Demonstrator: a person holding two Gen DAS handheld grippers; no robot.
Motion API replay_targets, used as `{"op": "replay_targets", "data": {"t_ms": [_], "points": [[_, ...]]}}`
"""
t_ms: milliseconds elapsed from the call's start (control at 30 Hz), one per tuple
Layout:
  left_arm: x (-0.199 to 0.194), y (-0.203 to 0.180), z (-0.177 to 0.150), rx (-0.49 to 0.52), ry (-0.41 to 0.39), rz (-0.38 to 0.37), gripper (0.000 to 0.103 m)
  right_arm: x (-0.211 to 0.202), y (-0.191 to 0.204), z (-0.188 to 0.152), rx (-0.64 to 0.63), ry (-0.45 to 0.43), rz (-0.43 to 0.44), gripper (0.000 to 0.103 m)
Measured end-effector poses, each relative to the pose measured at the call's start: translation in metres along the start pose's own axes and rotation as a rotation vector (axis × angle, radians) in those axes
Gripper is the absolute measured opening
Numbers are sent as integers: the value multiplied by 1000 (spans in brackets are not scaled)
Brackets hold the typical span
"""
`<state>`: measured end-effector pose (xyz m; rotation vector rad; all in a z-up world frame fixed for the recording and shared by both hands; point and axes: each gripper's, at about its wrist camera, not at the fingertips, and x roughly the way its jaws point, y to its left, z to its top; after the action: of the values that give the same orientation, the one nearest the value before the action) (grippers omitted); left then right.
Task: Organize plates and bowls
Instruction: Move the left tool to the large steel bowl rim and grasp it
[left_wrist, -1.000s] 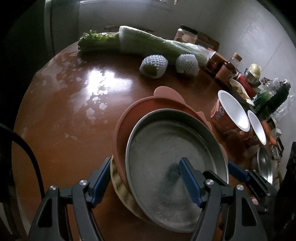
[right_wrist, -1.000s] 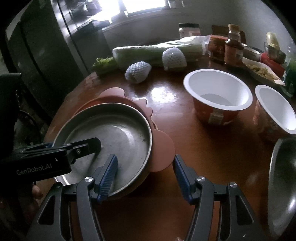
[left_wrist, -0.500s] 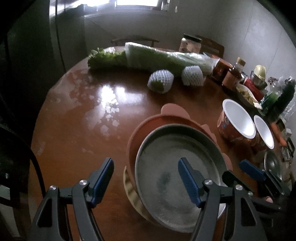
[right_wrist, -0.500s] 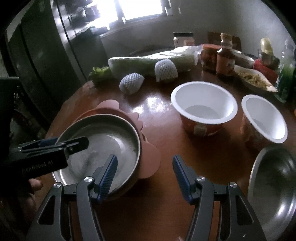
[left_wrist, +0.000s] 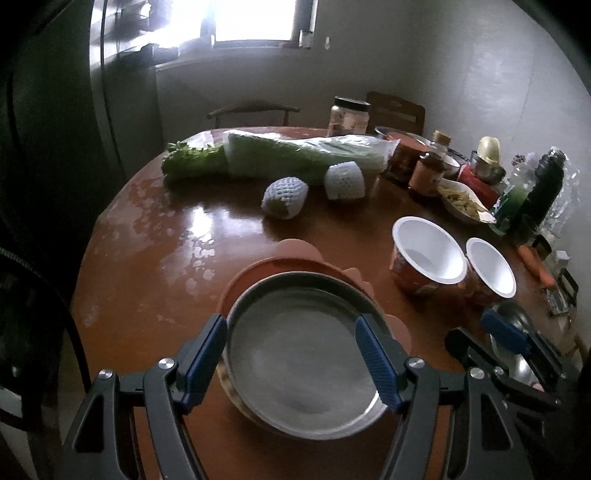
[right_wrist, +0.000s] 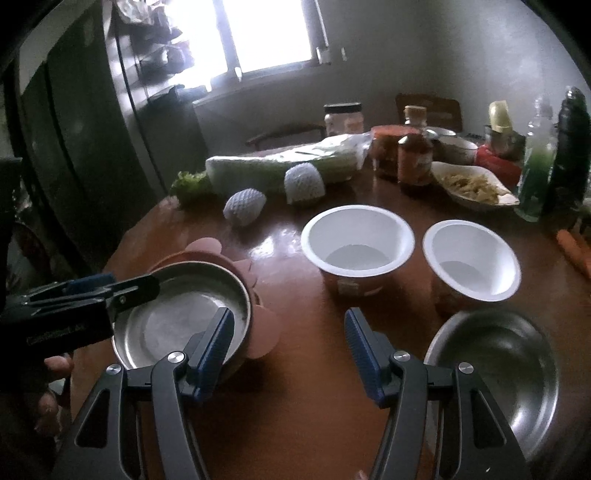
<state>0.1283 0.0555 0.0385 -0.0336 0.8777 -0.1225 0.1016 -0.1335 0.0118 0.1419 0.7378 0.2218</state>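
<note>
Two open grippers hung over a round brown wooden table of dishes and groceries.

Seen from the left wrist, the left gripper stood with its blue-padded jaws well apart and empty, above a shallow round steel pan that sat stacked on a terracotta plate with scalloped tabs. Two white-lined paper bowls stood side by side to the right, near a long bagged cabbage and two foam-netted fruits. Seen from the right wrist, the right gripper was likewise parted and held nothing, poised over bare tabletop between the steel pan at left and a deeper round steel bowl at right; the paper bowls stood just beyond, and a person's fingers gripped the left tool's handle at the left edge.
</note>
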Motion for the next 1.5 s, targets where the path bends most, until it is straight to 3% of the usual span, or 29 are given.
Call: {"op": "replay_targets", "data": {"t_ms": [267, 700, 1100, 1500], "points": [[-8, -25, -2, 27, -12, -3, 71, -21, -17, -2, 3, -36, -11, 65], [-12, -98, 10, 80, -40, -55, 71, -62, -70, 9, 17, -111, -43, 65], [-4, -150, 10, 110, -42, -90, 71, -87, -124, 13, 31, -158, -127, 65], [16, -178, 2, 136, 6, -109, 71, -87, -169, 1, 93, -120, -165, 65]]}}
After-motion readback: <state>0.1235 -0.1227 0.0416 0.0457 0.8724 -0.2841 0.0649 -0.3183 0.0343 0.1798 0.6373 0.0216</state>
